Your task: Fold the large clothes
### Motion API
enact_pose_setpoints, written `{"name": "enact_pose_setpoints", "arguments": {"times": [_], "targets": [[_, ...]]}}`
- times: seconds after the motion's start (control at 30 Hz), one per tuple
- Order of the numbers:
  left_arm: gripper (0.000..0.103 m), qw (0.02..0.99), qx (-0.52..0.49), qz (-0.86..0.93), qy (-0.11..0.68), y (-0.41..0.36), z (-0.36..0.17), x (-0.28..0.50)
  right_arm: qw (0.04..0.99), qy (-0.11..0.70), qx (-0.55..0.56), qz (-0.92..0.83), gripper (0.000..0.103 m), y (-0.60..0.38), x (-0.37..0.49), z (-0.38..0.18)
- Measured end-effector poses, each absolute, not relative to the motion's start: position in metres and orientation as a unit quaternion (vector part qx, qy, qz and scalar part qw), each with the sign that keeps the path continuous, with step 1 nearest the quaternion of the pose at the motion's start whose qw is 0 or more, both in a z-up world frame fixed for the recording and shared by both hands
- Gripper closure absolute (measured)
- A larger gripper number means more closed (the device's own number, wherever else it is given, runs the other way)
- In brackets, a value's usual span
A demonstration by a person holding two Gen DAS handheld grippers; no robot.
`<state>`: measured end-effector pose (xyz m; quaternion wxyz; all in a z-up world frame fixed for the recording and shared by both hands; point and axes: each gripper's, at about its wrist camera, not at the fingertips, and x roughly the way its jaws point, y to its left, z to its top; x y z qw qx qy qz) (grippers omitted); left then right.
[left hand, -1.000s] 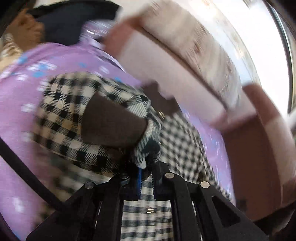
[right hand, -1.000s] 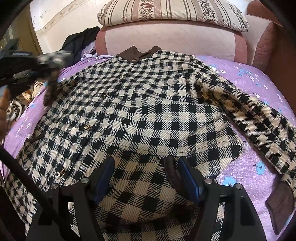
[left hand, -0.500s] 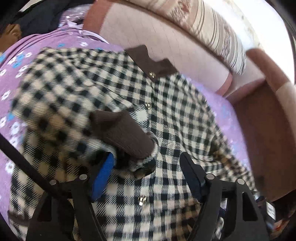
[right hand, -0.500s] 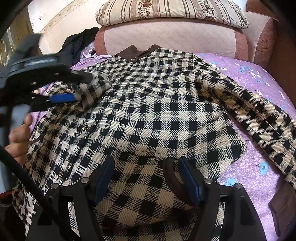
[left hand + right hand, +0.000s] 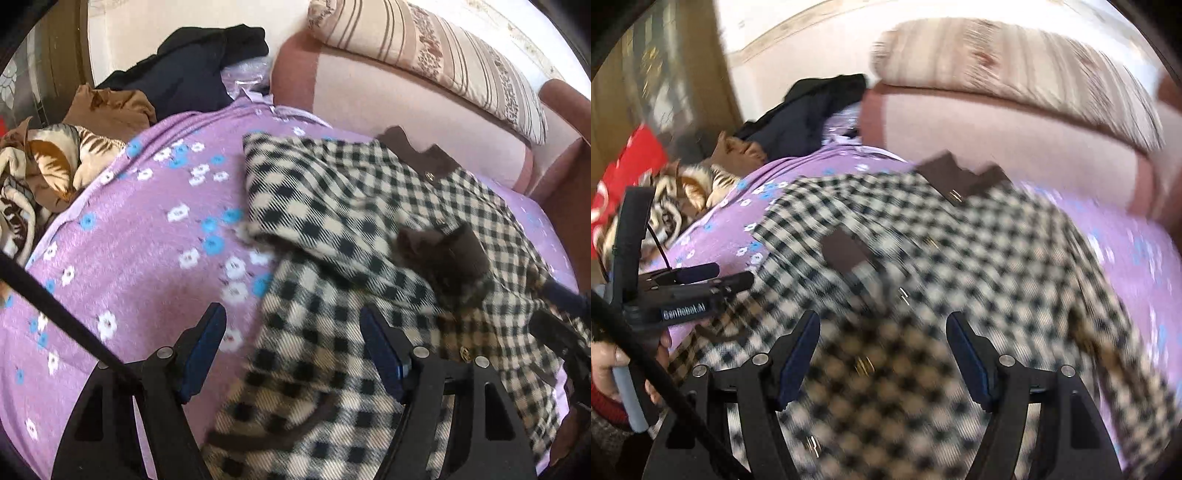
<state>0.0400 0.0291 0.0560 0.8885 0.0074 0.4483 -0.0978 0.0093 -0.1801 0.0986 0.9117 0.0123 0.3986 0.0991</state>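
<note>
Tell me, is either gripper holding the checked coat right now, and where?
Nothing is held. The left gripper and right gripper both have open jaws. The checked coat lies loose, its sleeve folded across, brown cuff free.

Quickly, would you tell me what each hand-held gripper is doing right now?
Left hand-held gripper: open, holding nothing.
Right hand-held gripper: open, holding nothing.

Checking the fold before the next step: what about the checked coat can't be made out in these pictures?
- Right sleeve of the checked coat: right wrist view, smeared by motion blur.
- Coat hem: both views, cut off by the bottom edge behind the claw fingers.
- Folded sleeve's brown cuff: left wrist view, blurred.
</note>
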Motion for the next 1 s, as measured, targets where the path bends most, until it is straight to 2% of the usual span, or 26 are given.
{"name": "enact_pose_setpoints", "arguments": {"times": [0.2,0.27,0.3,0.6,0.77,0.9,1.0], "targets": [[0.029,0.892,-0.024,-0.082,0.444,0.046,0.057,0.073,0.896,0.428,-0.078,0.084,0.028,-0.134,0.068,0.075],[0.029,0.891,-0.035,-0.072,0.446,0.047,0.054,0.081,0.888,0.446,-0.085,0.074,0.064,-0.136,0.085,0.065],[0.029,0.890,-0.043,-0.067,0.449,0.050,0.052,0.085,0.884,0.455,-0.078,0.071,0.089,-0.140,0.089,0.064],[0.029,0.866,-0.116,-0.074,0.481,0.064,0.036,0.106,0.901,0.417,0.117,-0.033,0.096,-0.264,0.090,0.075],[0.029,0.864,-0.124,-0.069,0.484,0.063,0.028,0.111,0.884,0.405,0.214,-0.090,0.096,-0.329,0.069,0.055],[0.029,0.859,-0.119,-0.067,0.493,0.060,0.022,0.113,0.857,0.429,0.269,-0.092,0.095,-0.354,0.059,0.024],[0.029,0.861,-0.108,-0.071,0.493,0.056,0.023,0.112,0.845,0.437,0.292,-0.097,0.090,-0.364,0.054,0.010]]}}
